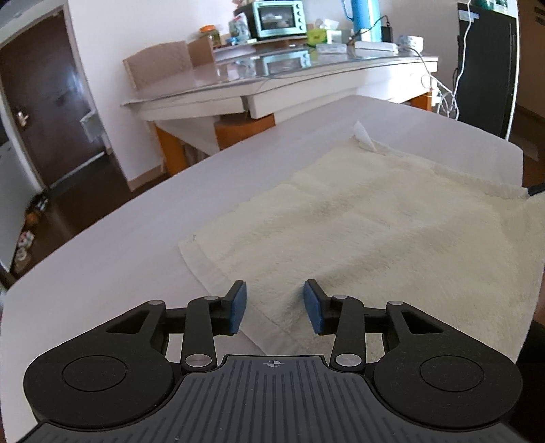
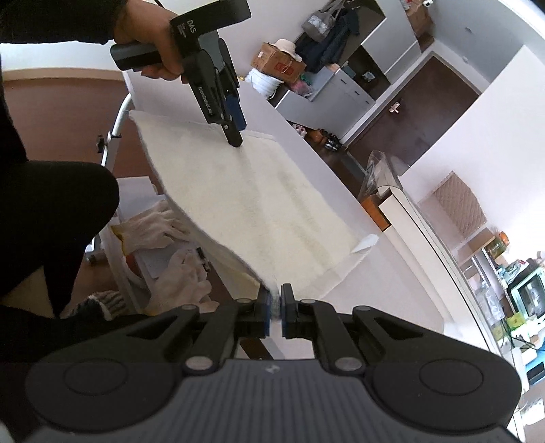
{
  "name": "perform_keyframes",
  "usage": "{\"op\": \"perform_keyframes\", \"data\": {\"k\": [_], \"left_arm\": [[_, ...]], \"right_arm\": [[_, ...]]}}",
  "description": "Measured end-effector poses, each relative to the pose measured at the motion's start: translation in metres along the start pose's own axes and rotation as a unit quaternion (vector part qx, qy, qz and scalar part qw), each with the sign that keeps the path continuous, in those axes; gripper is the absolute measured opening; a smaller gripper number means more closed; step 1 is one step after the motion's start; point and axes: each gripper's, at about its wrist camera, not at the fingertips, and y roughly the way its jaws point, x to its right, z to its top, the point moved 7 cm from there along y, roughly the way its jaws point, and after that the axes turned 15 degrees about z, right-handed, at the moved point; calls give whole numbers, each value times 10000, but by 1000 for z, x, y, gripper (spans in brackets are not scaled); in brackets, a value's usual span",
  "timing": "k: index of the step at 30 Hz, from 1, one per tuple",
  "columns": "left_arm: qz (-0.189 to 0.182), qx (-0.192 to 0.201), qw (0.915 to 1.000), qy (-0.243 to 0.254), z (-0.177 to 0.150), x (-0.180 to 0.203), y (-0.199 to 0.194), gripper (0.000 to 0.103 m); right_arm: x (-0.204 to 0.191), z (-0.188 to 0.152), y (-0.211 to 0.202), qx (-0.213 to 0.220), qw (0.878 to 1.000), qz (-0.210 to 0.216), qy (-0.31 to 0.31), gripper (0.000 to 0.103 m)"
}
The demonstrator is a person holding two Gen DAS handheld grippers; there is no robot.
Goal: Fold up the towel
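A cream towel (image 1: 368,225) lies spread on the white table (image 1: 136,238), with a white label (image 1: 363,136) at its far corner. My left gripper (image 1: 275,305) is open low over the towel's near left hem, and nothing is pinched between its blue pads (image 1: 238,308). In the right wrist view a hand holds that left gripper (image 2: 237,134) with its tips down on the far end of the towel (image 2: 259,204). My right gripper (image 2: 276,308) is shut on the towel's near corner, which rises slightly off the table edge.
Behind the white table stands a glass-topped table (image 1: 272,85) with a toaster oven (image 1: 277,18) and a blue kettle (image 1: 364,15). A black cabinet (image 1: 487,68) is at the far right. White gloves (image 2: 160,225) lie on a lower shelf beside the person's dark-clad leg (image 2: 51,221).
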Motion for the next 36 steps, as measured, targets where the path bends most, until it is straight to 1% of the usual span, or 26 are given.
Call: {"op": "perform_keyframes", "data": {"k": [4,5,7,9,10,11,12,15,18,22,23,25,26,27,29,30,31,32,33,34,35,36], "left_arm": [[-12,-7,10000,9,-1,-5,2,44],[-12,95,10000,23,-1,-8,-7,45],[-58,332,9994,38,-2,-16,-26,52],[-257,599,9977,167,-8,-21,-50,60],[-277,623,9975,190,-8,-22,-51,63],[-401,783,9954,369,-15,-21,-67,71],[-480,867,9939,489,-21,-21,-78,76],[-725,1051,9883,830,-39,-13,-105,82],[-876,1209,9826,1107,-52,-4,-123,83],[-893,1353,9689,1870,-73,22,-130,82],[-881,1373,9645,2077,-77,29,-130,79],[-875,1377,9615,2212,-79,35,-127,76],[-867,1389,9586,2329,-81,40,-125,70],[-860,1394,9580,2355,-82,42,-124,64],[-827,1382,9553,2478,-83,47,-119,58],[-827,1381,9552,2486,-86,46,-120,52],[-838,1357,9534,2560,-86,48,-117,49],[-849,1332,9517,2632,-87,51,-114,40],[-875,1286,9515,2654,-87,51,-113,27],[-902,1239,9513,2675,-88,50,-112,19],[-928,1193,9511,2694,-88,50,-111,13],[-957,1157,9530,2633,-86,49,-110,12]], "right_arm": [[3,3,5,67,9999,51,66,7],[4,5,7,73,9999,65,60,7],[5,5,8,97,9999,95,92,7],[6,5,8,115,9998,109,150,7],[6,5,8,122,9997,117,184,7],[7,5,8,137,9996,123,230,7],[7,5,7,150,9995,124,264,7],[7,3,7,197,9989,146,410,7],[7,2,7,202,9985,137,494,7],[6,1,7,191,9984,127,508,7],[5,0,7,187,9984,125,512,7],[5,0,6,185,9983,120,534,7],[5,-1,5,187,9982,116,557,7],[5,-2,4,188,9981,115,571,7],[4,-3,3,184,9981,111,581,7],[4,-3,3,181,9981,114,582,7],[4,-3,4,179,9981,119,583,7],[3,-4,4,176,9981,126,582,7],[3,-4,4,174,9981,133,582,7],[3,-4,4,171,9981,141,581,7],[3,-4,4,167,9981,149,575,7],[3,-5,4,162,9981,158,567,7]]}}
